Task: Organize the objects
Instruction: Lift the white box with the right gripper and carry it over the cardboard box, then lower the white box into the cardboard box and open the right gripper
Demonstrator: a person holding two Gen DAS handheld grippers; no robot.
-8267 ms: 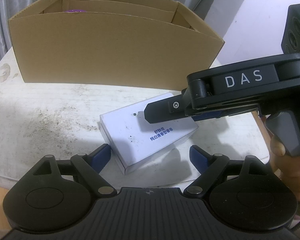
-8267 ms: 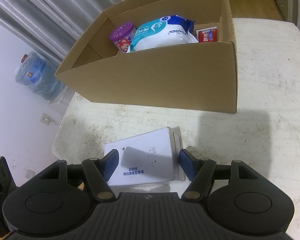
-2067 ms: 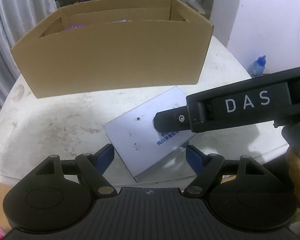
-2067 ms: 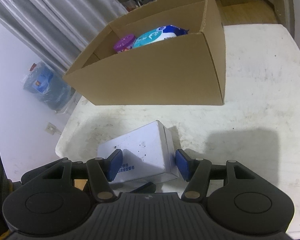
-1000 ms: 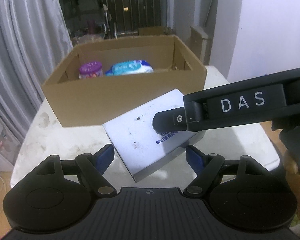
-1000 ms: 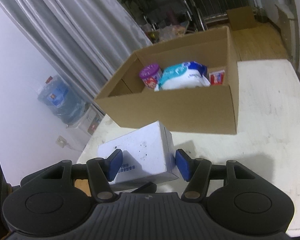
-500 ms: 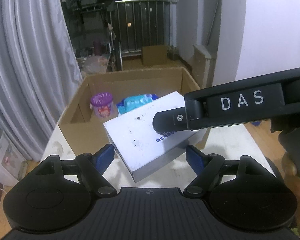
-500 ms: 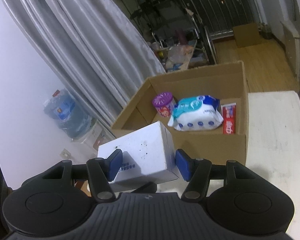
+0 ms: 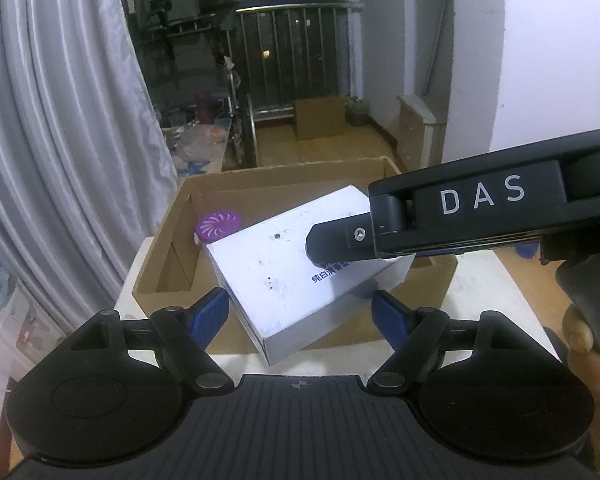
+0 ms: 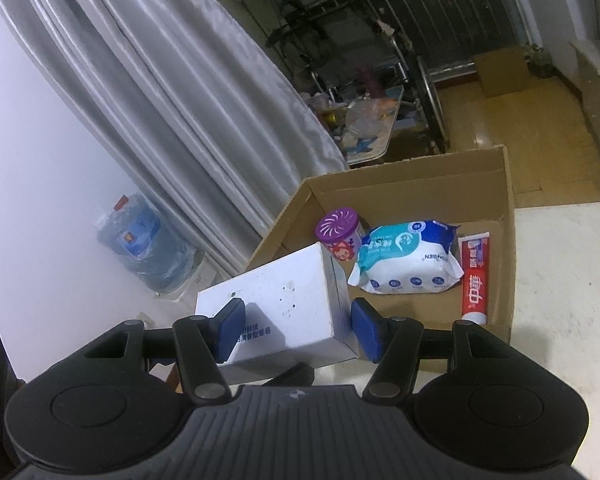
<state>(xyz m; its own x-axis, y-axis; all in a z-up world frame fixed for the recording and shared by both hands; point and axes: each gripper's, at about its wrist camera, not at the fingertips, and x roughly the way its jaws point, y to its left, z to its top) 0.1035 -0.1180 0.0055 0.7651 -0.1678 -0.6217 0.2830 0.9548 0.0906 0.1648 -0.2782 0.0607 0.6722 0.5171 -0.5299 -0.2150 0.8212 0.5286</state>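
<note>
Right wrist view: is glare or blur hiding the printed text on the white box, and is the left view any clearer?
Right wrist view: dim, no glare; the hand-held gripper casts a shadow across the white box, and its blue print is soft but visible. Left wrist view: the right hand-held gripper covers part of the print; fisheye bends the curtain.

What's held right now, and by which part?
White box, lifted, pinched across its two long sides by the right gripper. Left gripper looks open, astride it.
</note>
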